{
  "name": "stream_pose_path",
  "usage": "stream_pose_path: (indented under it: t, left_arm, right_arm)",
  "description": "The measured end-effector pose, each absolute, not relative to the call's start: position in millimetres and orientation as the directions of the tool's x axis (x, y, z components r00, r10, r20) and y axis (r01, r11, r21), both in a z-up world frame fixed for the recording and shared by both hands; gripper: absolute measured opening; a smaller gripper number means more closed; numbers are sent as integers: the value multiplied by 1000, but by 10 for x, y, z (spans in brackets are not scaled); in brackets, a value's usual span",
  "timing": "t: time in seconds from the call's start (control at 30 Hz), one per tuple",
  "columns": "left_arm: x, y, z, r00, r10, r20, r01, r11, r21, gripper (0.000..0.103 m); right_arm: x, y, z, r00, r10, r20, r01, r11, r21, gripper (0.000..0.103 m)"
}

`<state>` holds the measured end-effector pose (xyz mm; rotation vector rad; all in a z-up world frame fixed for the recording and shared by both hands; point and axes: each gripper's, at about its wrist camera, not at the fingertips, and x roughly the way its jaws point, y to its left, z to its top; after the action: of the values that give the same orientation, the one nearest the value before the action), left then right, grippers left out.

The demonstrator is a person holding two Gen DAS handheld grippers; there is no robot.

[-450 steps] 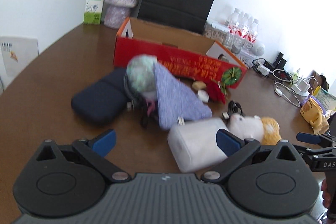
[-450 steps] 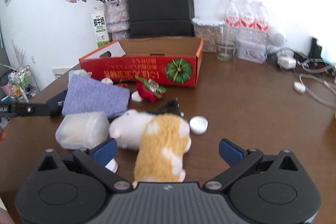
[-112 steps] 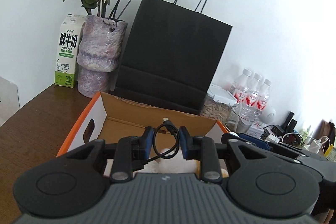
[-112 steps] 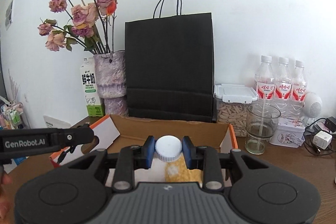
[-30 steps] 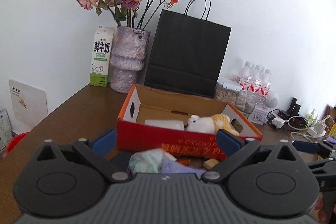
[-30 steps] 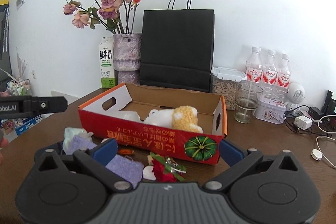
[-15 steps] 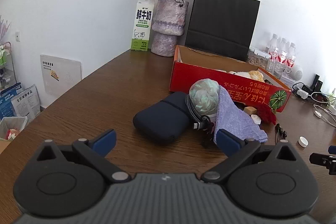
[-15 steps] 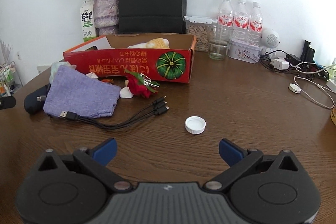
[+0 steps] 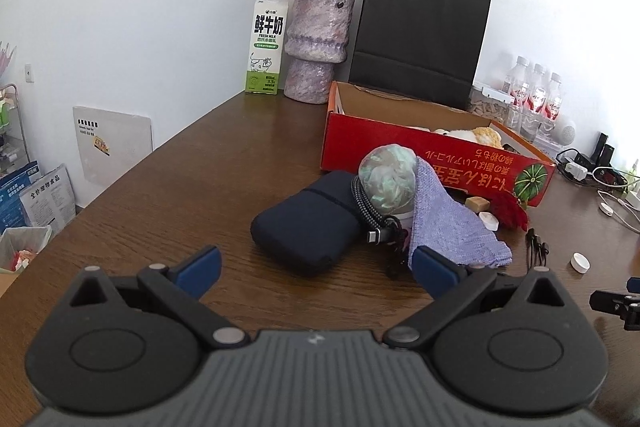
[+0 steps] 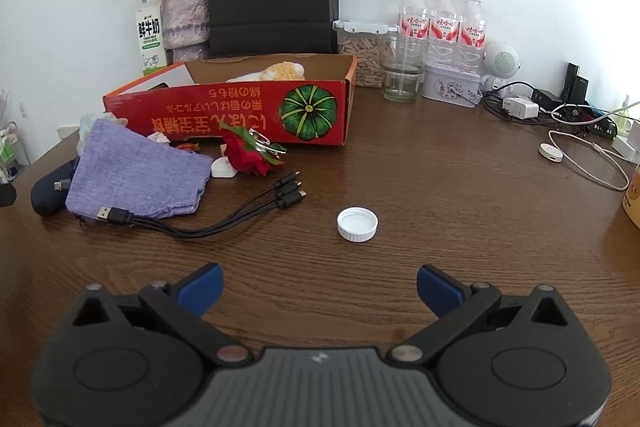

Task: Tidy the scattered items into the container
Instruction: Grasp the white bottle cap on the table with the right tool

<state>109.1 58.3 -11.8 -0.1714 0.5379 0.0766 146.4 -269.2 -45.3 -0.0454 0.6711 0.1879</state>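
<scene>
Black multi-plug cable (image 10: 208, 217) lies lengthwise before the red cardboard box (image 10: 240, 115); both grippers (image 9: 316, 267) (image 10: 318, 285) level, wide open, empty

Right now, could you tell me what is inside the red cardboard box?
Inside the red cardboard box, a white-and-yellow plush toy shows above the front wall. That wall hides the box floor, so anything lying lower cannot be seen.

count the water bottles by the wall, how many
3, in a row against the wall behind the glass and tin: left, middle, right. More may be hidden behind them.
</scene>
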Motion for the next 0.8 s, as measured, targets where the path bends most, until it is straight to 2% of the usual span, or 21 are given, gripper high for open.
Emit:
stream_pose_path:
  t: [0.37,0.53,0.77,0.8]
  left_arm:
    - [1236,694,-155,832,62,-552,-155,980,-124,103]
    - [1316,735,-178,822,81,-564,-170,980,-108,103]
    - [1494,741,-261,793,83,-604,-153,986,-65,103]
    - [1530,736,-273,787,89,-611,-152,987,-52,103]
  right_arm:
    - [1674,-2889,-519,768,114,-630,-143,990,5,101]
    - [1904,-2941,-583,761,99,-641,-128,992,1,82]
    - [2109,-2944,-617,765,94,-637,-131,991,-10,78]
    - [2136,-2945,-620,764,94,-638,-130,991,-9,70]
